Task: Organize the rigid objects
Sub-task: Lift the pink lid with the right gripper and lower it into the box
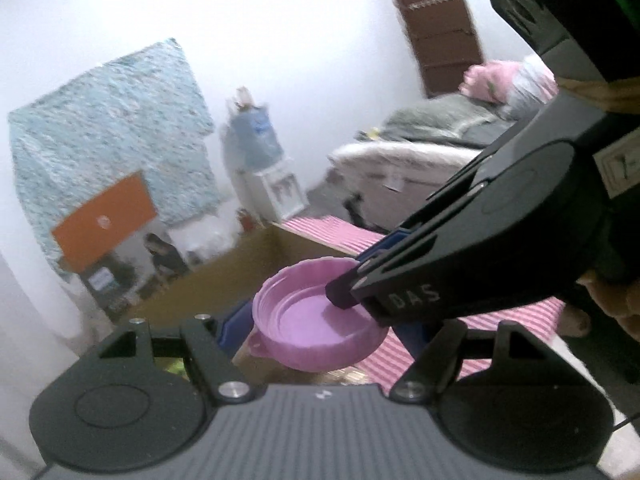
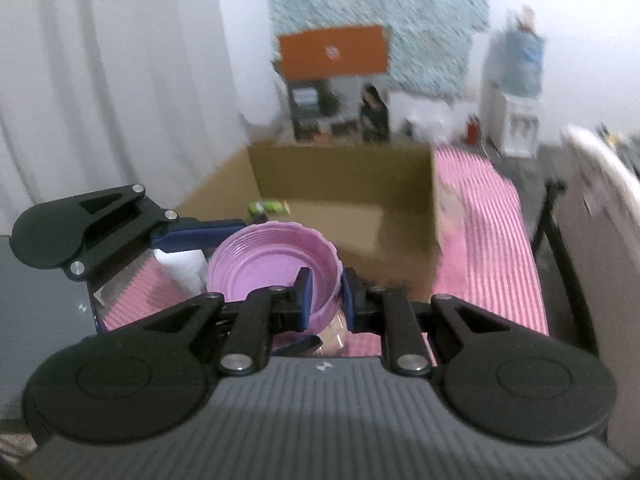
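Two grippers: right gripper (image 2: 324, 294) pinching pink lid (image 2: 272, 268) rim; left gripper (image 2: 208, 240) spread; cardboard box (image 2: 344, 176) behind.

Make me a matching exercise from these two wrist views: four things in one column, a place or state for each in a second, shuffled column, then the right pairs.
Things:
1. round pink plastic lid
2. open brown cardboard box
3. pink striped cloth
4. small green packet

Places or states:
A. lying on the box floor
B. spread beneath the box
C. rim pinched in the right gripper jaws
D. standing behind the lid

Pairs: 1-C, 2-D, 3-B, 4-A
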